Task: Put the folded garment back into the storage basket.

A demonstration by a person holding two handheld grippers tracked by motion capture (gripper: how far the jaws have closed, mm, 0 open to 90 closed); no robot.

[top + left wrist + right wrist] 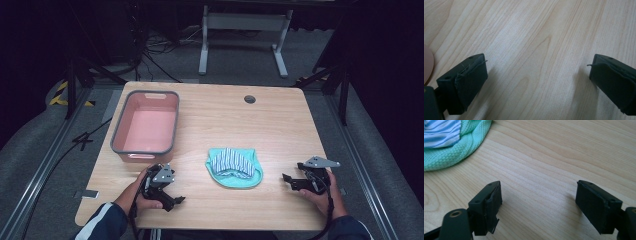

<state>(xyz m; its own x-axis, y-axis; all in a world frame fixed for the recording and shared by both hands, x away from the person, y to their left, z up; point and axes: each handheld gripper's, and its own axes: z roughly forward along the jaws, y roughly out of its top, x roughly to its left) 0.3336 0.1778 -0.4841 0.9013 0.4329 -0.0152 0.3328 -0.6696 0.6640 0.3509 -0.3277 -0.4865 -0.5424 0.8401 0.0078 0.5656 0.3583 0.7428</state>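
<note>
A mint-green cloth with a blue-and-white striped piece on it (pixel 234 167) lies bunched on the wooden table (pixel 280 125), near the front middle; its green edge (pixel 451 147) fills the upper left of the right gripper view. My left gripper (pixel 172 197) rests low over the table at the front left, jaws wide apart over bare wood (pixel 537 72). At the front right, a hand's width from the cloth, my right gripper (pixel 289 181) points toward it, open with only wood between its jaws (pixel 537 202).
A pink bin with a grey rim (pixel 146 125) stands empty at the table's left, just beyond my left gripper; a sliver of it (pixel 427 63) shows in the left gripper view. A round cable hole (pixel 250 99) sits near the far edge.
</note>
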